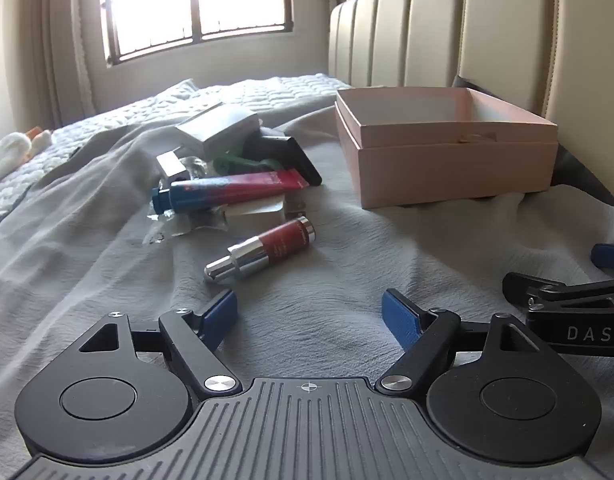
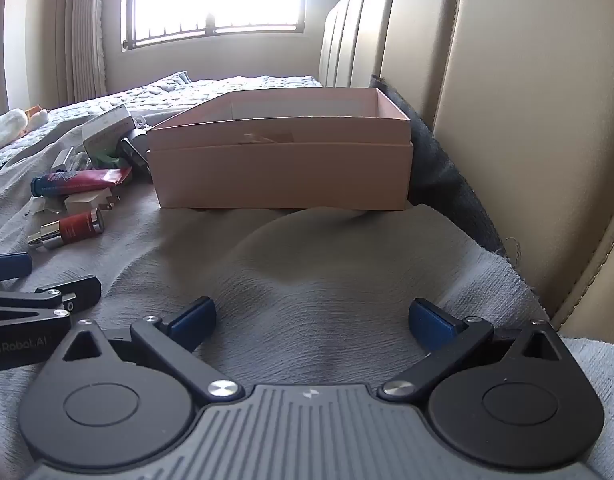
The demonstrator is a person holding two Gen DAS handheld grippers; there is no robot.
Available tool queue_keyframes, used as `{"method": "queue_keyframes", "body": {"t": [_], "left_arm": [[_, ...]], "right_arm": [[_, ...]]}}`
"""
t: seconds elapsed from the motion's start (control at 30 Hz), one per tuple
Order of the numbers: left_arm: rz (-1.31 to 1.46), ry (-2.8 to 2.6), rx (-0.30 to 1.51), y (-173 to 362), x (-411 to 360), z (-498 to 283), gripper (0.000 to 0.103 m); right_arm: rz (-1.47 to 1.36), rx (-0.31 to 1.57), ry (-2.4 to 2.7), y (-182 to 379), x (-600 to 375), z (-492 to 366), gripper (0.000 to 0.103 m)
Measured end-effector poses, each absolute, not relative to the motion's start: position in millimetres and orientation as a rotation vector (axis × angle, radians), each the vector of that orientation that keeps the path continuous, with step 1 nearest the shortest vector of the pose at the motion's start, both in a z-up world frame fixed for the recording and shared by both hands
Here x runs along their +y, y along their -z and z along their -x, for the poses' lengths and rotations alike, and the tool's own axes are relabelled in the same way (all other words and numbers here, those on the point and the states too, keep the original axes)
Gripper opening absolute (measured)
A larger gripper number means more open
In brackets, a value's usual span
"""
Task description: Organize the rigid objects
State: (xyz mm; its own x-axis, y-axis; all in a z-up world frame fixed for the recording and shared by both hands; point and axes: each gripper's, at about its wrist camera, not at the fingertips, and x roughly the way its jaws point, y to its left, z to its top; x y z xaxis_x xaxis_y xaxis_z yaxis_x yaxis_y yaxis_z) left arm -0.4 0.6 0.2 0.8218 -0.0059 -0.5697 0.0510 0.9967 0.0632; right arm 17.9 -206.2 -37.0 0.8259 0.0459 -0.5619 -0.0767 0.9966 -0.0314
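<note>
A pile of small items lies on the grey blanket: a red and silver bottle (image 1: 261,249) nearest, a red and blue tube (image 1: 231,191), a silver box (image 1: 219,126), a black object (image 1: 295,152) and a green piece (image 1: 243,164). An open pink box (image 1: 447,152) stands to the right of the pile. My left gripper (image 1: 311,318) is open and empty, just short of the bottle. My right gripper (image 2: 311,322) is open and empty over bare blanket, in front of the pink box (image 2: 283,172). The bottle (image 2: 69,230) and tube (image 2: 79,182) show at its left.
A padded beige headboard (image 1: 447,28) rises behind the pink box. A window (image 1: 195,4) is at the back. A white plush toy (image 1: 11,152) lies at the far left. The right gripper's body (image 1: 571,312) shows at the left view's right edge.
</note>
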Motion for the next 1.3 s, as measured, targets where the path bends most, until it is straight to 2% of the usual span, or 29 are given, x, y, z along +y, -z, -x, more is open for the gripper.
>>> {"method": "queue_keyframes", "body": {"t": [1.3], "left_arm": [[-0.104, 0.016, 0.604, 0.2, -5.2, 1.2, 0.085]], "right_arm": [[0.073, 0.596, -0.051, 39.4, -200.8, -20.9, 0.103]]}}
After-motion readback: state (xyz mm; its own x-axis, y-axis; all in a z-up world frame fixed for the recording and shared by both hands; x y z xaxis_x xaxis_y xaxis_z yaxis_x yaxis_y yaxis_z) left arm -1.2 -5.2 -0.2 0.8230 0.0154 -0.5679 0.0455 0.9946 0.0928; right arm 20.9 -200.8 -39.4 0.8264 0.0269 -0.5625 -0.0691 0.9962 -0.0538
